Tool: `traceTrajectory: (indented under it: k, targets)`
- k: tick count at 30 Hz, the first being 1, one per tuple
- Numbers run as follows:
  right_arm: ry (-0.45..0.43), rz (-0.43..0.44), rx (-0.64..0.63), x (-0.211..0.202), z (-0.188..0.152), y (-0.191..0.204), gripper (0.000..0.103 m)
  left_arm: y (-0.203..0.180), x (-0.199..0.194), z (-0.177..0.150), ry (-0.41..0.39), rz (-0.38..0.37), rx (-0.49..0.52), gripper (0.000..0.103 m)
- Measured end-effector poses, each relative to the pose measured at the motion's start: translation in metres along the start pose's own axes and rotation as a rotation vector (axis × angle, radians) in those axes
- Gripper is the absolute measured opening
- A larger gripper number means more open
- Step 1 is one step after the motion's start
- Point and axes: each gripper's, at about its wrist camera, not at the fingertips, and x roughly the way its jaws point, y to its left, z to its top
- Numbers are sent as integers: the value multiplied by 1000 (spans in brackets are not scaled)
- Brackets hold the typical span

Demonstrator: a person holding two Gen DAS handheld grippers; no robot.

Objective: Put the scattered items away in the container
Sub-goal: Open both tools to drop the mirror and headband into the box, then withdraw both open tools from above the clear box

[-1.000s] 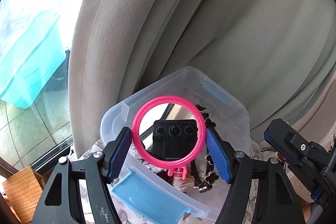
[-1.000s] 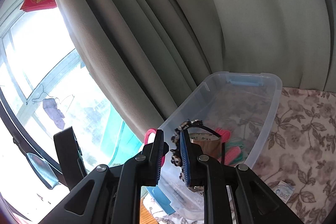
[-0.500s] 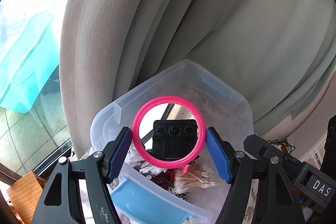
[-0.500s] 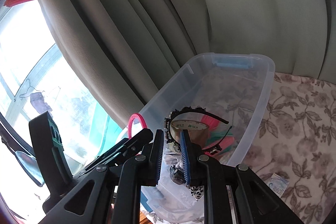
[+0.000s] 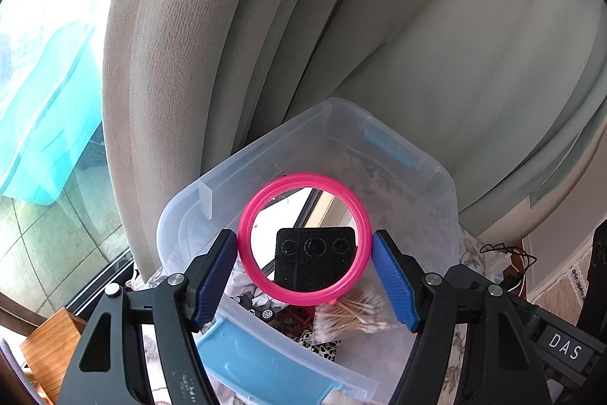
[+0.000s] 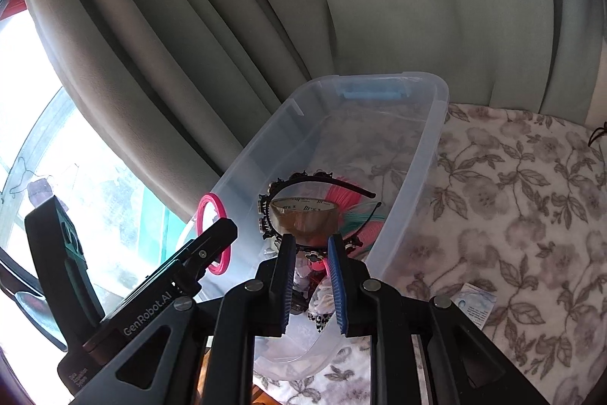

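Left wrist view: your left tongs (image 5: 304, 276) pinch the pink round mirror (image 5: 304, 238) by its rim, blue pads (image 5: 212, 279) pressing on either side, and hold it upright over the near end of the clear plastic container (image 5: 432, 185). The glass reflects the gripper's own camera block (three dark lenses in a row). Below the mirror, inside the container, lie a bag of cotton swabs (image 5: 353, 314) and a small toy car (image 5: 288, 315).

In the right wrist view, your right tongs (image 6: 310, 259) stand slightly spread, gripping nothing, just above a black headband (image 6: 322, 179) that lies in the container (image 6: 428, 154) around a roll of brown tape (image 6: 303, 217). The container sits on a floral cloth (image 6: 512, 207) covering the table, with grey curtains (image 6: 265, 6) behind.
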Motion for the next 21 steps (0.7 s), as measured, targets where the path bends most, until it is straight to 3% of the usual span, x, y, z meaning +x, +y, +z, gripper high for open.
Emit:
traceTrajectory:
  k: [9, 12, 15, 21]
  targets:
    - [2, -31, -4, -9, 1, 7, 21, -12, 2, 11, 7, -3, 9, 75]
    - [4, -38, -2, -12, 1, 8, 32, 3, -3, 13, 10, -5, 5, 80]
    - [3, -39, -3, -13, 0, 9, 34, 27, -14, 11, 12, -5, 2, 80]
    - [10, -44, -19, -18, -2, 14, 41, 33, -44, -10, 17, 1, 11, 80]
